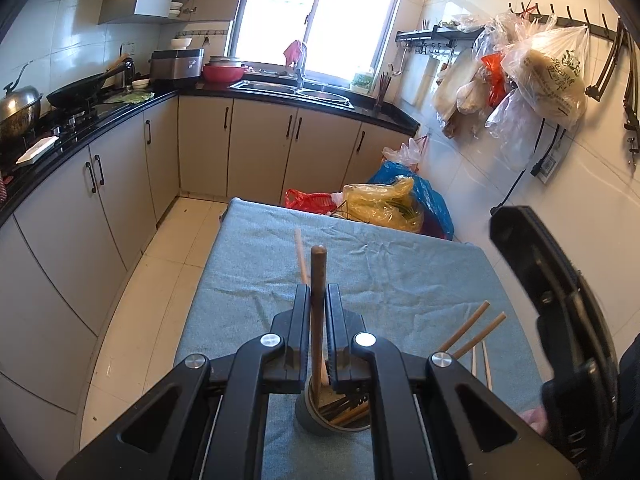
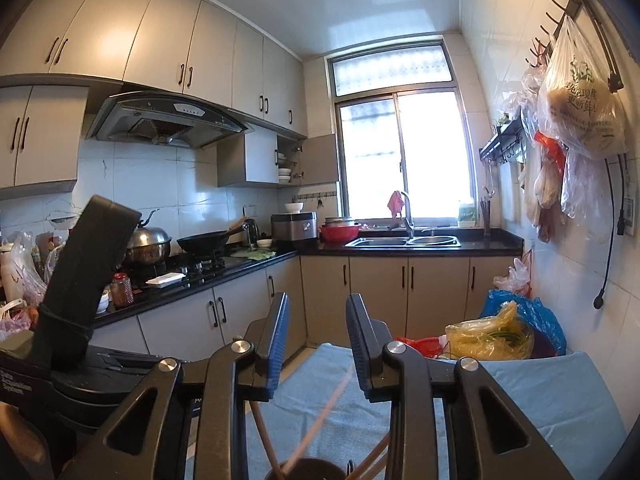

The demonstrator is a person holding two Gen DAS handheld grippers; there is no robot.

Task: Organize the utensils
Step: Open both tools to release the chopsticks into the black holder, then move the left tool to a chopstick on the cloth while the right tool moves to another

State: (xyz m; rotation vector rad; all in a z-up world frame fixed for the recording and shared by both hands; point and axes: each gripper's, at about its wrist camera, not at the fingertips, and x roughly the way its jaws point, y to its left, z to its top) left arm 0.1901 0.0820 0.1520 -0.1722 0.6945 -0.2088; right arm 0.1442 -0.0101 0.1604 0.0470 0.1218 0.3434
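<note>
My left gripper (image 1: 318, 294) is shut on a dark brown wooden utensil handle (image 1: 318, 268) that stands upright, its lower end inside a grey round holder (image 1: 320, 420) on the blue cloth. The holder holds several chopsticks; two light ones (image 1: 472, 332) lean out to the right and one pale one (image 1: 301, 254) leans back. My right gripper (image 2: 316, 316) is open and empty, raised above the holder's dark rim (image 2: 308, 466), where chopsticks (image 2: 320, 412) stick up. The right gripper's body (image 1: 560, 312) shows at the left wrist view's right edge.
The table (image 1: 400, 264) is covered by a blue cloth. Plastic bags (image 1: 384, 200) lie beyond its far edge by the wall. Kitchen counter (image 1: 100, 120) with a wok and pots runs along the left; a sink (image 1: 292, 90) is under the window. Bags hang on the right wall (image 1: 540, 76).
</note>
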